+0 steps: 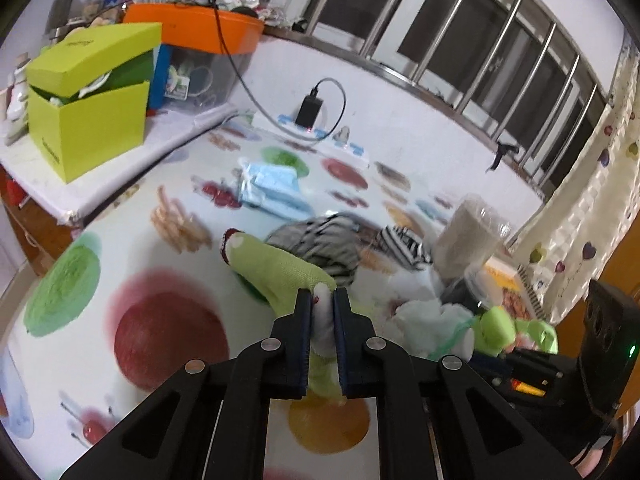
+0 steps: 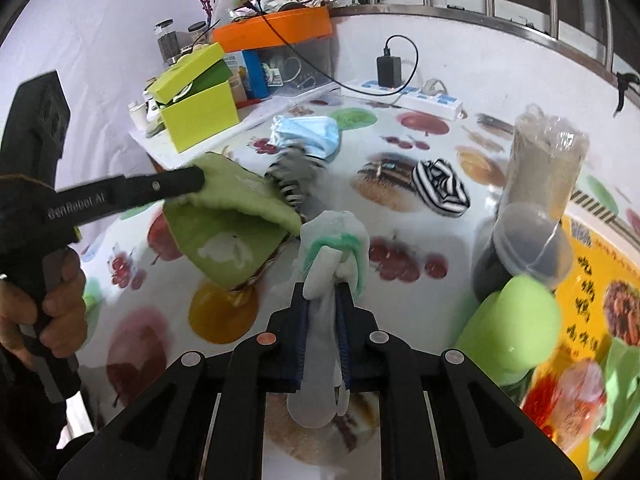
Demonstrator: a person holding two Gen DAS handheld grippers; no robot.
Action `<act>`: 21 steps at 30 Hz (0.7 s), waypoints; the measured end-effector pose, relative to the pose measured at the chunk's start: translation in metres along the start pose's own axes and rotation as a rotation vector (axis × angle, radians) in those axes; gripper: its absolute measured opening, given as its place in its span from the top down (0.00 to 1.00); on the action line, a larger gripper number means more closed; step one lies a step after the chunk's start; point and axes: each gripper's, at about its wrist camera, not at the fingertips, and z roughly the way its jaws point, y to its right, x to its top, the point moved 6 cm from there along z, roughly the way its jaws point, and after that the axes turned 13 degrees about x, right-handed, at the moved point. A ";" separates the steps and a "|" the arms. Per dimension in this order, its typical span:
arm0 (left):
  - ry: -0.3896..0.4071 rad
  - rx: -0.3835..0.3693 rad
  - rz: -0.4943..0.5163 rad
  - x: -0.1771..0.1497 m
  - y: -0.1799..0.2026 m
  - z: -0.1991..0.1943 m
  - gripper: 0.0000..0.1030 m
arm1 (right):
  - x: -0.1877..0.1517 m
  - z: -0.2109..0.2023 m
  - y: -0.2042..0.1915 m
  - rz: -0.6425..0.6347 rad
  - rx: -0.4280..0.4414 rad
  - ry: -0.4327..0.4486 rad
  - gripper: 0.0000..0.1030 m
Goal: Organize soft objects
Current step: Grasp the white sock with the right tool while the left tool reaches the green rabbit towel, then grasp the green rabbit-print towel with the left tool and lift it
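The left gripper point(image 1: 323, 300) is clamped on a green sock point(image 1: 280, 268), its jaws pinching the white toe end while the rest of the sock stretches away above the desk point(image 1: 168, 264), which wears a fruit-printed cloth. Seen from the right wrist, that same green sock point(image 2: 236, 236) hangs folded in the air, with the left gripper point(image 2: 200, 179) reaching in from the side and a bare hand point(image 2: 52, 300) wrapped around its handle. The right gripper point(image 2: 323, 300) is closed on a white sock with green trim point(image 2: 334, 240), the fabric bunched above the fingertips and the tail drooping below them. Just beyond the green sock lies a crumpled grey striped garment point(image 1: 324, 244) (blurred in both views), and near it a black-and-white striped sock bundle point(image 2: 440, 188) rests on the cloth. Farther back sits a stack of pale blue face masks point(image 1: 272, 188), and behind that a white power strip point(image 2: 416, 98) with a black charger point(image 2: 389, 69) plugged in. On a raised white ledge at the back left stands a lime green box point(image 1: 92, 104) with its lid tilted open, beside a clear bin with an orange lid point(image 1: 200, 28). At the right, a plastic-wrapped stack of cups point(image 2: 548, 160) stands above a lidded clear cup point(image 2: 528, 248), touching a round lime green plush point(image 2: 516, 320).
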 end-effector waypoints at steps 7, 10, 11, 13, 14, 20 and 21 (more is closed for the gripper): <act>-0.080 0.055 0.003 -0.023 -0.015 0.014 0.73 | -0.003 0.005 0.004 0.022 -0.011 -0.009 0.86; -0.099 0.056 -0.017 -0.027 -0.019 0.019 0.58 | -0.002 0.005 0.002 0.015 -0.016 -0.001 0.81; -0.106 0.055 -0.025 -0.027 -0.020 0.021 0.58 | -0.001 0.005 0.001 0.011 -0.014 0.002 0.79; -0.118 0.058 -0.036 -0.029 -0.022 0.025 0.56 | 0.001 0.006 0.001 0.007 -0.014 0.007 0.75; -0.126 0.061 -0.040 -0.030 -0.022 0.027 0.56 | 0.002 0.007 0.001 0.006 -0.014 0.009 0.74; -0.171 0.074 -0.093 -0.035 -0.028 0.040 0.55 | 0.007 0.017 0.000 -0.003 -0.022 0.009 0.73; -0.170 0.075 -0.095 -0.034 -0.028 0.041 0.55 | 0.007 0.017 0.000 -0.003 -0.025 0.009 0.72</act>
